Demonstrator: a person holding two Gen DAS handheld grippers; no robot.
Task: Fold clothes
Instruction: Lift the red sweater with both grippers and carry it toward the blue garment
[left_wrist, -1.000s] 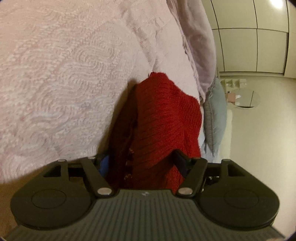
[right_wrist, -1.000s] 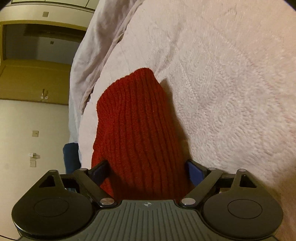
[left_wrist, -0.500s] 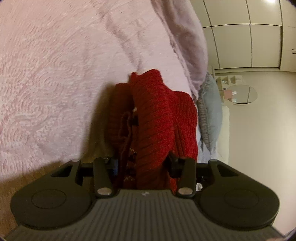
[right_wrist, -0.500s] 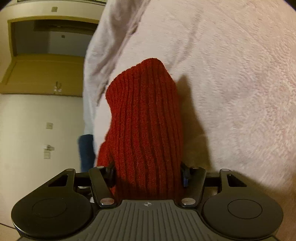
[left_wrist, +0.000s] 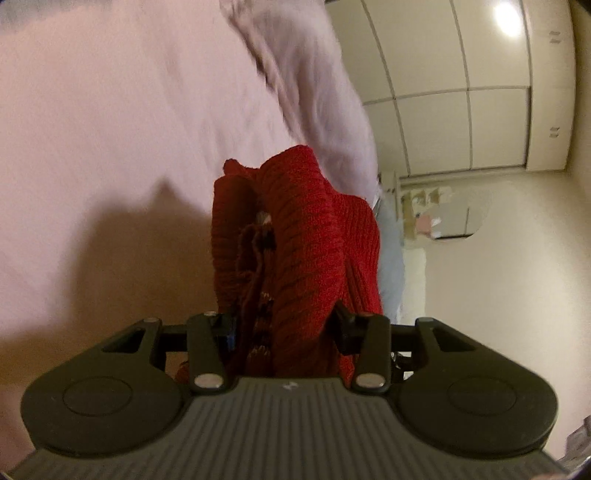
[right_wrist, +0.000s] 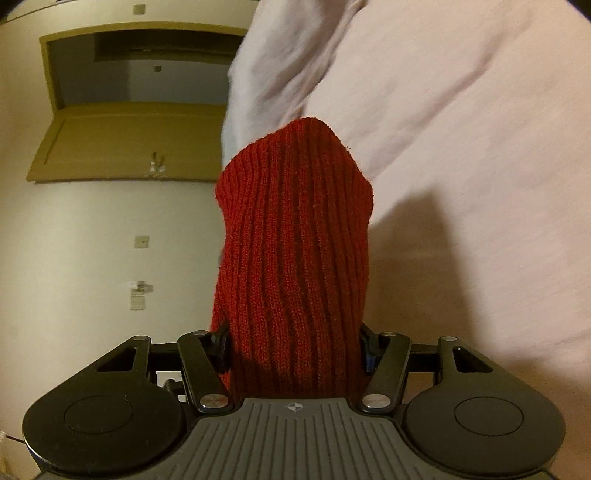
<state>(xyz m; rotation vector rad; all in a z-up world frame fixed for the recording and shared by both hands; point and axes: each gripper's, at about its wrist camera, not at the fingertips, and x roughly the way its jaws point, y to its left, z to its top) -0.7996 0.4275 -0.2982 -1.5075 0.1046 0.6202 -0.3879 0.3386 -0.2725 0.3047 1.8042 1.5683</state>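
Black ribbed left gripper (left_wrist: 284, 325) body, silver pivot screws, round side discs.

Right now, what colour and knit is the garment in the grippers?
Red rib-knit sweater, clearest in the right wrist view.

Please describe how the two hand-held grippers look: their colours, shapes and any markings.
Both look alike. The left gripper has a grey ribbed body with a small white mark, two round black discs at its sides, and black linkage arms with silver pivot pins. A blue patch shows at one finger. The right gripper is the same, with a compass-like white mark. No cables or sleeves are visible.
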